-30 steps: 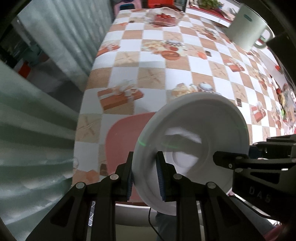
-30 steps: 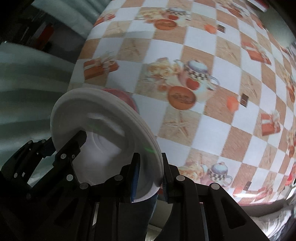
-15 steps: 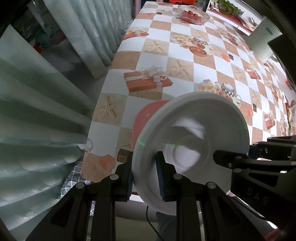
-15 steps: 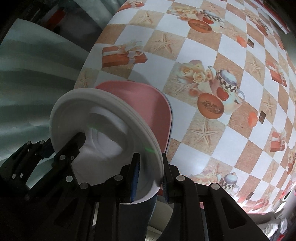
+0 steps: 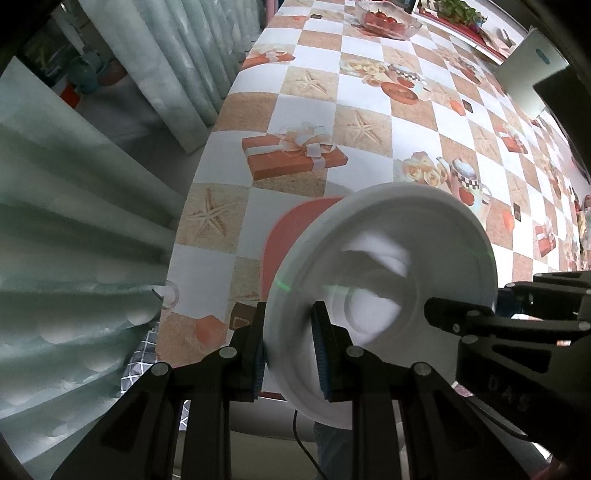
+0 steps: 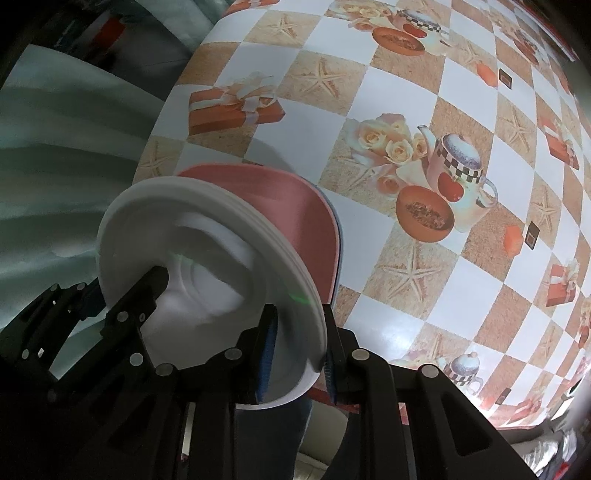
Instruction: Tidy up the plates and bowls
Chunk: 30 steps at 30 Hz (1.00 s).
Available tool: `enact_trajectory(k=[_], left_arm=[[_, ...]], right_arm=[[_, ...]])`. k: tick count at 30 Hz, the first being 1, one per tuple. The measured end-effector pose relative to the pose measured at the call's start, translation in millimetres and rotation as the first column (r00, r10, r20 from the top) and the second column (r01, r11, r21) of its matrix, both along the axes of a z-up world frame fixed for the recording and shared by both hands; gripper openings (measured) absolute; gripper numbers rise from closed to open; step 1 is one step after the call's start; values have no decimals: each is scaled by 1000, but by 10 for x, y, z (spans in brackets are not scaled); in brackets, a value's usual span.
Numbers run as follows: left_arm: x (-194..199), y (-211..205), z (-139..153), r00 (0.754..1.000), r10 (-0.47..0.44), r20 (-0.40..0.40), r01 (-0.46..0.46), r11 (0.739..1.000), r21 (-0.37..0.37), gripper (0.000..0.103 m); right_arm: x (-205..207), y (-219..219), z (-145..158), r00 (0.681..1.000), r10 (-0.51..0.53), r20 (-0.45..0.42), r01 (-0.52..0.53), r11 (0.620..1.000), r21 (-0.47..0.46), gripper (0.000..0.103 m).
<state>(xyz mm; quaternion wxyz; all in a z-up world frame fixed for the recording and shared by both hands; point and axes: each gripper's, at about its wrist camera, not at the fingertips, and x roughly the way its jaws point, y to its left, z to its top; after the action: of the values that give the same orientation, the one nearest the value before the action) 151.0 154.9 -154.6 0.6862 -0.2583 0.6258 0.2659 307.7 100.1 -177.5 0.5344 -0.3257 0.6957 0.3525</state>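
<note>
Your table [image 5: 369,122] fills most of both views under a checked cloth, and its near-left edge curves just past the plates, with pale curtains [image 5: 74,229] hanging close beyond that edge, so you have little room on that side. The cloth runs bare toward the far end, where a glass bowl [image 5: 388,20] of red fruit and a white jug [image 5: 532,77] stand well apart from your work. A pink plate [image 6: 295,214] lies flat near the table's near-left corner, close to the edge. You hold a white plate [image 5: 388,266] tilted above it, covering part of it from both cameras; whether the two touch cannot be told. Your left gripper [image 5: 288,350] pinches the white plate's rim on one side, blue pads [image 5: 320,354] pressed to both faces. Your right gripper [image 6: 297,354] pinches the rim on the opposite side, its pads [image 6: 266,354] likewise closed on the plate. Each gripper shows in the other's view across the plate.
</note>
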Motion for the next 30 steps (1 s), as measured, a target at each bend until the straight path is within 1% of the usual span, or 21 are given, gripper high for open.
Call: enact_trajectory(k=[2, 3, 4, 5, 6, 7, 8, 9, 10, 11, 12, 13, 15, 16, 19, 22, 25, 30], left_arm=[[-5, -5, -1, 1000, -1, 11, 0, 1000, 1, 27], [-8, -5, 0, 1000, -3, 16, 3, 1000, -1, 37], [-13, 0, 7, 1000, -2, 22, 2, 1000, 0, 55], [-21, 9, 20, 1000, 0, 28, 0, 1000, 6, 64], [-35, 14, 45, 999, 4, 39, -5, 1000, 18, 76], [-45, 21, 67, 999, 5, 48, -6, 1000, 28, 80], [-55, 32, 85, 999, 3, 54, -5, 999, 32, 80], [-65, 50, 96, 999, 4, 50, -6, 999, 32, 80], [-79, 68, 102, 999, 8, 44, -9, 999, 30, 80], [-97, 94, 108, 999, 15, 41, -16, 1000, 20, 80], [-117, 118, 126, 999, 24, 44, -25, 1000, 14, 81], [-140, 134, 161, 998, 32, 49, -33, 999, 18, 84], [-163, 132, 221, 998, 27, 52, -29, 999, 32, 90], [-171, 124, 250, 998, 24, 54, -26, 999, 36, 91], [-171, 90, 319, 998, -3, 58, 1, 1000, 26, 92], [-151, 34, 389, 996, -42, 80, 41, 999, 9, 92], [-139, -34, 501, 992, -76, 101, 75, 997, 16, 92], [-130, -82, 658, 990, -91, 106, 91, 996, 11, 92]], right_arm=[[7, -15, 6, 1000, 3, 6, -3, 1000, 5, 24], [23, -24, 15, 1000, 1, 11, -1, 1000, 2, 24], [34, -34, 18, 1000, -1, 14, 1, 1000, 0, 24], [58, -46, 31, 1000, -7, 13, 7, 1000, 0, 24], [72, -59, 37, 1000, -14, 9, 14, 1000, 3, 24], [84, -71, 47, 1000, -19, 5, 19, 1000, 7, 27], [92, -78, 54, 1000, -21, 3, 21, 1000, 10, 40], [106, -91, 70, 1000, -21, 10, 21, 1000, 10, 48], [152, -102, 101, 999, -20, 32, 20, 1000, 3, 63], [175, -118, 119, 999, -21, 46, 21, 1000, 1, 76], [202, -140, 140, 998, -27, 51, 27, 1000, 4, 81], [232, -169, 163, 998, -39, 41, 39, 999, 11, 88], [265, -207, 217, 998, -53, 31, 52, 998, 23, 88], [272, -221, 255, 998, -52, 37, 51, 998, 27, 88], [269, -253, 329, 997, -41, 61, 40, 999, 25, 88], [291, -274, 421, 998, -38, 58, 36, 999, 38, 88], [301, -272, 527, 998, -30, 51, 27, 998, 61, 88], [298, -275, 753, 999, -30, 45, 26, 995, 100, 88]])
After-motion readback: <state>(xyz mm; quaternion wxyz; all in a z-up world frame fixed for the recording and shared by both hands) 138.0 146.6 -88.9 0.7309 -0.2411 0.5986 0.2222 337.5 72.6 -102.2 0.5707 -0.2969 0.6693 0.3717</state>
